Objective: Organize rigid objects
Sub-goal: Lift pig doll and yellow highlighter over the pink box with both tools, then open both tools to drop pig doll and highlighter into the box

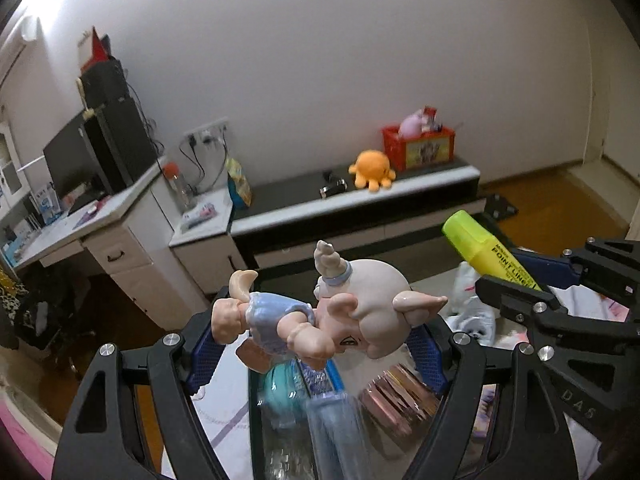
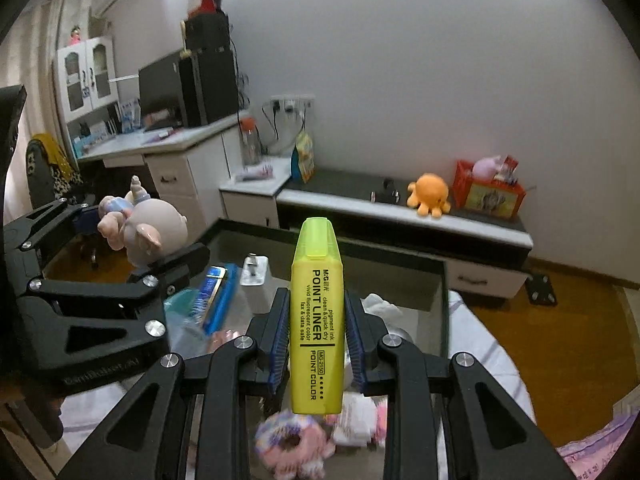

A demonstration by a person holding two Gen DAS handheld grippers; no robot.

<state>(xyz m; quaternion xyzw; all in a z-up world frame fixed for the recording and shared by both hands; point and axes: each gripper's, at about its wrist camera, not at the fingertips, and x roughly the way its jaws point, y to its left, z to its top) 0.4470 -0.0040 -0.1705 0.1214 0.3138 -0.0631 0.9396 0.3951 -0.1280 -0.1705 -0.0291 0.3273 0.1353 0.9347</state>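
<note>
The left wrist camera is sitting just behind the left gripper (image 1: 320, 344), looking forward and downward along its fingers, very near the pig figurine (image 1: 320, 312) filling the lower centre. The right wrist camera is riding behind the right gripper (image 2: 318, 332), facing the same general way, close on the yellow highlighter (image 2: 316, 320). Each view is catching the other gripper at its edge. Both are sharing the glass table (image 2: 400, 252) below, the low TV cabinet (image 1: 360, 196) with the orange octopus plush (image 1: 372, 170) and red crate (image 2: 488, 194), the desk (image 2: 180, 142) and the white wall (image 1: 340, 60).
</note>
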